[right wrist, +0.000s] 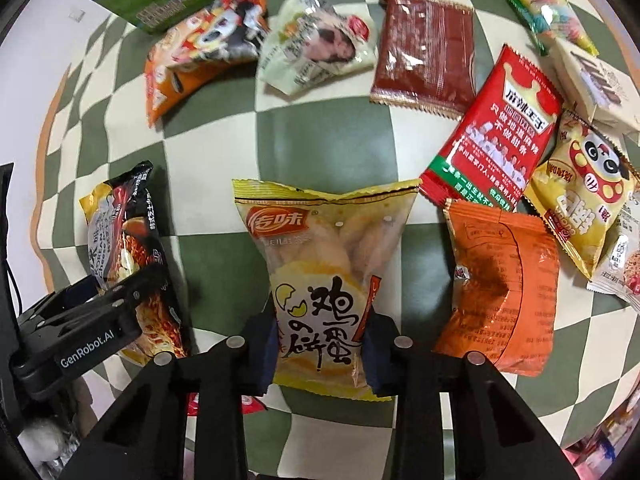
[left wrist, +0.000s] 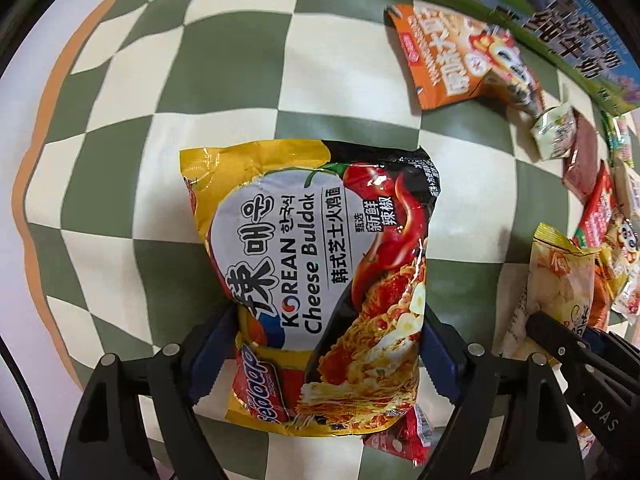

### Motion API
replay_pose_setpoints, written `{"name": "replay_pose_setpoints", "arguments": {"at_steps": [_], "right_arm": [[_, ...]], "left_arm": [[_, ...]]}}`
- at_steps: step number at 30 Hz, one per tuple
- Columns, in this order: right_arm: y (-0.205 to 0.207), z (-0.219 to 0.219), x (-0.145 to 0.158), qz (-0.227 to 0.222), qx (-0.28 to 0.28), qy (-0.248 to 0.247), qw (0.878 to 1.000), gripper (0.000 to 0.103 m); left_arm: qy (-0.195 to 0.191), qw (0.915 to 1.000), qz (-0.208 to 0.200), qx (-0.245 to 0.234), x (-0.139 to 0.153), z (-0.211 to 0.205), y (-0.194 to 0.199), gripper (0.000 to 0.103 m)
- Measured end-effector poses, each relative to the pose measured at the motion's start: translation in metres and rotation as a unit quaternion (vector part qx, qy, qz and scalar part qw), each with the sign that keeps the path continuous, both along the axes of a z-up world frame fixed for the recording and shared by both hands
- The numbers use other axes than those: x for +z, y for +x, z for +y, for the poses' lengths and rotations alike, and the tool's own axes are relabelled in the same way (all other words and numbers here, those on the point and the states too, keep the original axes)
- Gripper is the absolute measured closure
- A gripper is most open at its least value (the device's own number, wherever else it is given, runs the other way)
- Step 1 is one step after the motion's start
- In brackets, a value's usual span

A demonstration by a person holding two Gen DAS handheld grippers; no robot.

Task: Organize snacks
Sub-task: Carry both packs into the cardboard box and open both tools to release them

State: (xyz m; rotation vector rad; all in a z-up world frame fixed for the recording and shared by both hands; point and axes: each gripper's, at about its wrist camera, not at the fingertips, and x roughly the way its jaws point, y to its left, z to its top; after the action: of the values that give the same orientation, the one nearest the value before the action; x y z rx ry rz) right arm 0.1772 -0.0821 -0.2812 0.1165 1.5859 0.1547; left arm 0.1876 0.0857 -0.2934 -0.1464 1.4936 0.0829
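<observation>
- Lengthwise, the Korean Cheese Buldak noodle packet [left wrist: 320,280] runs away from the left wrist camera, its yellow sealed end farthest out and its printed words reading sideways across the view.
- Its near end sits between the blue pads of the left gripper [left wrist: 324,344]; both pads press the packet's long edges, so the claw is grasping it across the width.
- Over on the right, the pale yellow egg-biscuit bag [right wrist: 320,276] likewise runs straight out from the right gripper [right wrist: 320,344], crimped top edge far, lower end near.
- That claw is clenched on the bag's lower part, and the bag narrows where the pads squeeze it.
- Both grippers point down at the green and cream checked cloth [left wrist: 240,60].
- In the right wrist view the left gripper body appears at the left edge, over the noodle packet.
- Beyond the noodle packet the cloth lies bare as far as its orange border [left wrist: 44,128] on the left.
- A small red wrapper [left wrist: 404,436] peeks out from under the packet's near right corner.
- Around the egg-biscuit bag room is tighter: an orange packet [right wrist: 504,288] lies just beside it on the right, with a red packet [right wrist: 496,128] and a yellow panda packet [right wrist: 580,200] near that.
- Farther up lie a crumpled white bag [right wrist: 316,40] and a dark red sachet [right wrist: 424,52], with open cloth between them and the bag's top edge.
</observation>
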Motion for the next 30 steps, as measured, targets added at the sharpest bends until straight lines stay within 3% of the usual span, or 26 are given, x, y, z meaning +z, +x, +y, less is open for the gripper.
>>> {"name": "replay_pose_setpoints", "arguments": {"at_steps": [8,12,16,19,21,24,30], "right_arm": [[0.011,-0.004,0.049,-0.038,-0.003,0.054,0.998,0.07],[0.026,-0.013,0.101,-0.07,0.005,0.09,0.993,0.07],[0.067,-0.017,0.17,-0.108,0.013,0.121,0.987,0.07],[0.116,-0.033,0.213,-0.136,0.025,0.136,0.981,0.07],[0.16,-0.04,0.23,-0.155,0.033,0.131,0.979,0.07],[0.226,-0.042,0.229,-0.16,0.045,0.113,0.98,0.07],[0.333,-0.04,0.173,-0.114,0.062,0.092,0.987,0.07]], "left_arm": [[-0.03,0.9976,-0.062,-0.002,0.075,0.003,-0.009,0.02],[-0.059,0.9913,-0.118,-0.005,0.146,-0.002,0.006,0.02],[-0.086,0.983,-0.162,-0.009,0.212,-0.011,0.059,0.02],[-0.085,0.9813,-0.172,-0.012,0.238,-0.016,0.122,0.02],[-0.085,0.9831,-0.162,-0.009,0.237,-0.016,0.168,0.02],[-0.094,0.9869,-0.131,0.001,0.216,-0.019,0.23,0.02],[-0.087,0.9941,-0.064,0.0,0.157,-0.031,0.317,0.02]]}}
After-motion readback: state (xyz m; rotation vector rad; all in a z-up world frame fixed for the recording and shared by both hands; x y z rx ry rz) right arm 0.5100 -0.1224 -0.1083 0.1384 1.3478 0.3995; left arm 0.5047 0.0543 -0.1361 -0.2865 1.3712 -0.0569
